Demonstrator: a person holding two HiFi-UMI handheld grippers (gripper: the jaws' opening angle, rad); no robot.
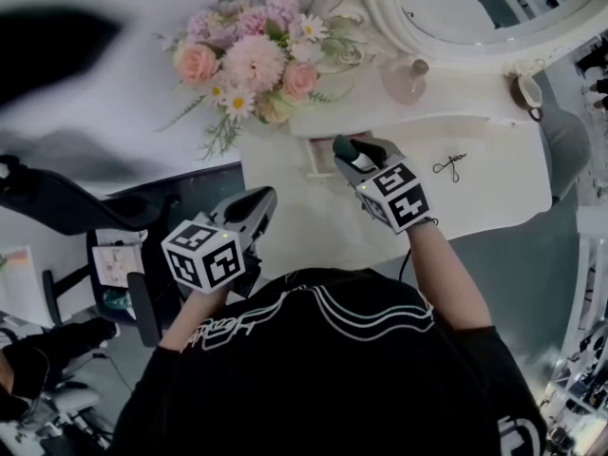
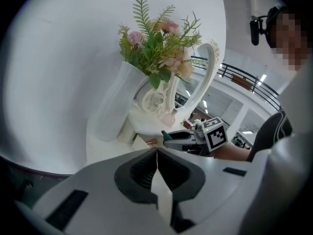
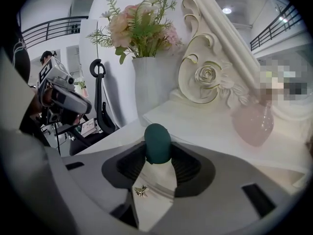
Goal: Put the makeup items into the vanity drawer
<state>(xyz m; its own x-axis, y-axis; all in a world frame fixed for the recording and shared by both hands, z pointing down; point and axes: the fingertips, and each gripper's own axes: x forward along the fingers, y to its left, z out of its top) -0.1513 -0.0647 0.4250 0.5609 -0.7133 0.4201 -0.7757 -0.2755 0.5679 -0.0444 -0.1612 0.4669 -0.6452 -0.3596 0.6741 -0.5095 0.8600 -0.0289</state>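
My right gripper [image 1: 347,150] reaches to the small open drawer [image 1: 316,162] under the vanity's raised shelf. Between its jaws is a white bottle with a dark green cap [image 3: 157,143]; the cap sits at the fingertips and both pads lie against it. A small gold emblem shows on the white body. My left gripper [image 1: 264,202] hangs over the near left edge of the white vanity top [image 1: 494,183], shut with nothing in it [image 2: 156,152]. In the left gripper view the right gripper [image 2: 168,137] shows at the drawer.
A white vase of pink flowers [image 1: 252,60] stands left of the drawer. On the shelf are a pink glass bottle [image 1: 407,79] and the oval mirror frame [image 1: 446,41]. A small scissor-like tool [image 1: 451,166] lies right of my right gripper. A black office chair [image 1: 76,207] stands at left.
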